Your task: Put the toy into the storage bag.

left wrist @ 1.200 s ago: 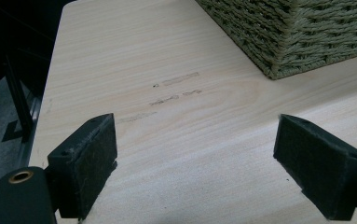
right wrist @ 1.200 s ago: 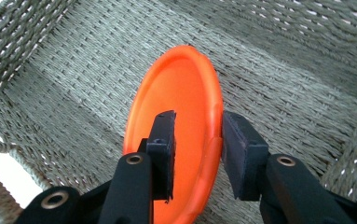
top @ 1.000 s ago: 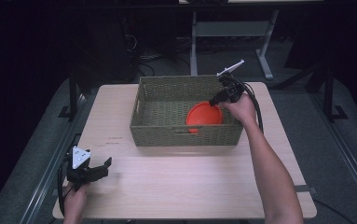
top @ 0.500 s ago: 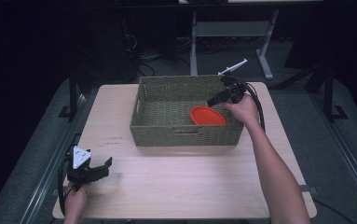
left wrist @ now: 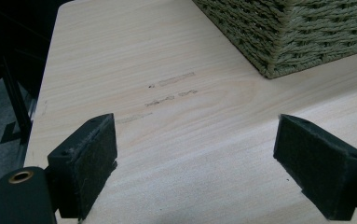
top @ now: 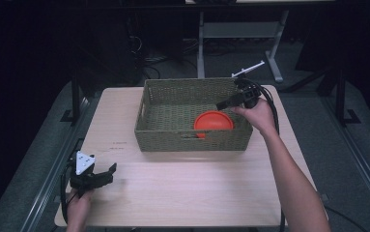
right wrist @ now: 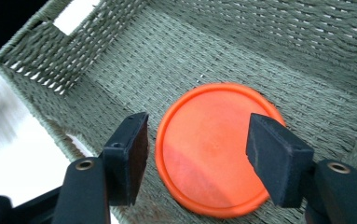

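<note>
Orange disc in basket, below spread right tongs.

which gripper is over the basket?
The right gripper, jaws open above the orange disc inside the basket. The left gripper sits open over bare table, near its front-left corner.

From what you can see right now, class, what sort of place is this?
Probably a lab or recording workspace, not a home: a bare wooden table in a dark room, metal stand legs and cables behind it, and a person working over a woven basket.
</note>
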A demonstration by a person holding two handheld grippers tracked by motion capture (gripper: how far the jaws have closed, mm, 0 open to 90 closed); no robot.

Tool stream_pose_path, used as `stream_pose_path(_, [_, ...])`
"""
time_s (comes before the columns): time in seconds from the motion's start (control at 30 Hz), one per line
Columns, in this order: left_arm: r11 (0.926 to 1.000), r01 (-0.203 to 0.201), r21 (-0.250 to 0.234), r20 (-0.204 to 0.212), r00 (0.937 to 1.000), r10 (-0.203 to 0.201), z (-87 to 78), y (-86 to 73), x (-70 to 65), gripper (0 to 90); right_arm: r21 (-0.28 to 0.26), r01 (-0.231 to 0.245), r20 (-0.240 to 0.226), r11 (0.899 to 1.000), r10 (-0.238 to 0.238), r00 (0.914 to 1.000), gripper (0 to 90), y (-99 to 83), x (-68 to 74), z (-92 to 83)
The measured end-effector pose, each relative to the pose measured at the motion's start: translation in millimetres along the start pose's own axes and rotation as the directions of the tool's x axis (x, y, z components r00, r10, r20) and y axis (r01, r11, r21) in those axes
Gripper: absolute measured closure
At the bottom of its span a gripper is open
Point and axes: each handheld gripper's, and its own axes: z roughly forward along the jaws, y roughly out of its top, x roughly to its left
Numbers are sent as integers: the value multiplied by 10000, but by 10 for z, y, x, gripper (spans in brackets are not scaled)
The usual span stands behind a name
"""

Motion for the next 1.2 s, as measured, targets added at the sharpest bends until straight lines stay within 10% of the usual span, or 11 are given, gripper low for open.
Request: stream_pose_path(1.2, [10000, -20, 31, -48, 10000, 20, -2, -6, 1, 128, -287, 507, -356, 9983, -517, 9980, 214, -237, 255, -217])
